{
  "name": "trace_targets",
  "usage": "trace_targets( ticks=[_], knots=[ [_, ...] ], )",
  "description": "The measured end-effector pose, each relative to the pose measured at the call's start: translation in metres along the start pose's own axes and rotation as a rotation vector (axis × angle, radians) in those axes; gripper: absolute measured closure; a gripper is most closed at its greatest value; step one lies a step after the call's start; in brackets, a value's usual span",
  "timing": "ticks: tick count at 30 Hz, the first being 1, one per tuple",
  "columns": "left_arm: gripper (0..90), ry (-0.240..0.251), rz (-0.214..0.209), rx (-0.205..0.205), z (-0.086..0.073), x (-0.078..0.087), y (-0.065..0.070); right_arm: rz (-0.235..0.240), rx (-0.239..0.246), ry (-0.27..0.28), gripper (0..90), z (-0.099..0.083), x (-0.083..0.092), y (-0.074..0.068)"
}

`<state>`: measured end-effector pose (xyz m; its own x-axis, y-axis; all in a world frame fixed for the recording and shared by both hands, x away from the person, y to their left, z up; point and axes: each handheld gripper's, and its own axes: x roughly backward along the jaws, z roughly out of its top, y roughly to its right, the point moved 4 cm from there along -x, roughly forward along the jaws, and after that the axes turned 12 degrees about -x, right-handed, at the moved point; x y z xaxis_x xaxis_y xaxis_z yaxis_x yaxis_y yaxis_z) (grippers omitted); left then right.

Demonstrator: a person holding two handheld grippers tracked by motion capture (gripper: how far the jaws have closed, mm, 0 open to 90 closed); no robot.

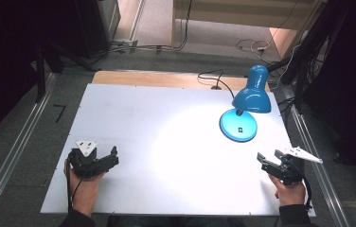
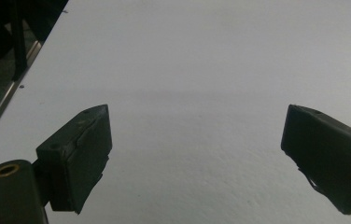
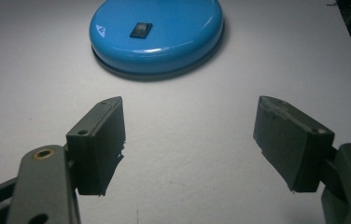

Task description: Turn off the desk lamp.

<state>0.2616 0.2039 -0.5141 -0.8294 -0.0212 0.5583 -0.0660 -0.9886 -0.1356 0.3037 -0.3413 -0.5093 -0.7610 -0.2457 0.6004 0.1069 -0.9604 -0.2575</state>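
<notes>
A: What sits on the bench point(image 1: 133, 118)?

B: A white board covers most of it, and a blue desk lamp point(image 1: 246, 101) stands toward the far right. Its round base point(image 1: 238, 126) rests flat on the white surface, with a small dark switch on top of it. The shade point(image 1: 252, 99) leans over the base, and a bright pool of light falls on the bench to the left of it. A black cord point(image 1: 212, 78) runs off from behind the lamp toward the far edge.

A: And the left hand-held gripper point(image 1: 111, 159)?

B: Held low at the near left corner of the bench, in the person's left hand point(image 1: 84, 187). Its jaws stand wide apart with nothing between them; in the left gripper view there is just bare white surface ahead of it point(image 2: 197, 135).

A: The right one?

B: The right hand-held gripper point(image 1: 270, 159) is at the near right edge, in the right hand point(image 1: 290, 191), and is likewise spread wide and empty. In the right gripper view point(image 3: 190, 135) the lamp base point(image 3: 157, 32) lies just ahead of the jaws and apart from them, the switch point(image 3: 141, 29) showing on its top.
</notes>
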Motion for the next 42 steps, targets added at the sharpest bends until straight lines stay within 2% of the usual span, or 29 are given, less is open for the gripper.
trace_targets(
  ticks=[6, 18, 29, 42],
  knots=[
    [9.0, -0.005, -0.003, -0.020, -0.001, 0.000, 0.002, 0.003, 0.008, -0.001, 23.8, 0.001, -0.002, -0.003],
    [9.2, -0.010, -0.013, -0.027, -0.003, -0.001, 0.005, 0.004, 0.020, -0.007, 23.8, 0.006, -0.012, -0.008],
    [9.1, -0.012, -0.013, -0.022, -0.004, -0.001, 0.004, 0.006, 0.010, 0.004, 23.8, 0.011, -0.017, -0.009],
    [9.2, -0.016, -0.027, 0.014, -0.004, -0.003, 0.000, 0.018, 0.026, 0.007, 23.8, 0.017, -0.024, -0.017]
  ],
)
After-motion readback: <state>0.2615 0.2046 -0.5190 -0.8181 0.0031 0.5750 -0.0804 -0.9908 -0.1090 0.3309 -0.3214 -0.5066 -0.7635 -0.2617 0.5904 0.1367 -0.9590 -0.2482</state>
